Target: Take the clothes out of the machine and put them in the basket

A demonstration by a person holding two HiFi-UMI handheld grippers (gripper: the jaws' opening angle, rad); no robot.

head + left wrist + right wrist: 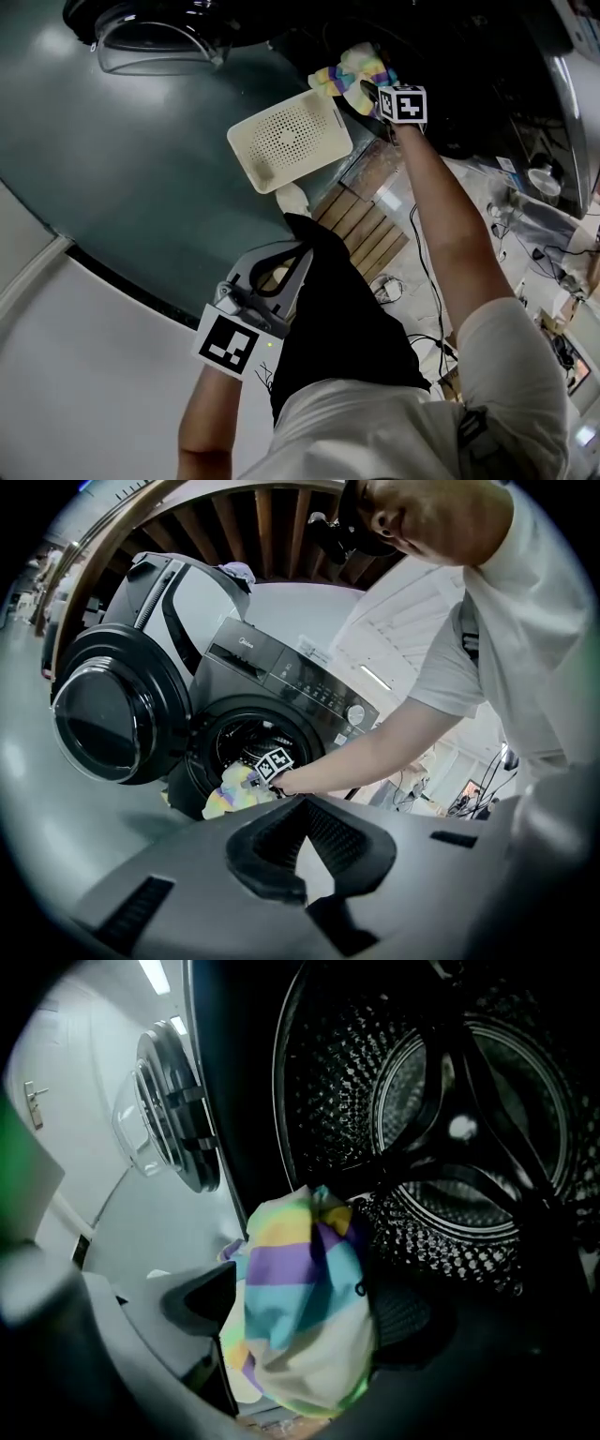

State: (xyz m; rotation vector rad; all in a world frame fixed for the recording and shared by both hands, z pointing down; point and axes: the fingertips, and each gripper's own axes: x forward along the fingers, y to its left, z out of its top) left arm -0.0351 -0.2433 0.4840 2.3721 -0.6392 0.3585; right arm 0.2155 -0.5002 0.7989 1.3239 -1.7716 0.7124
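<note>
Cloth [295, 1279] at the drum [469, 1147] lip sits inside my wide right tool [309, 1321] (left tool [314, 855] closed, empty); a shallow bite could drop it.

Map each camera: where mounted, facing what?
Head view: on the head, steeply down at the basket; left gripper, right gripper and both arms show.
Left gripper view: on the left gripper, facing the washing machine; person's torso and right arm show.
Right gripper view: on the right gripper, into the drum; only its jaws show.
Shared: the striped cloth, in all three.
</note>
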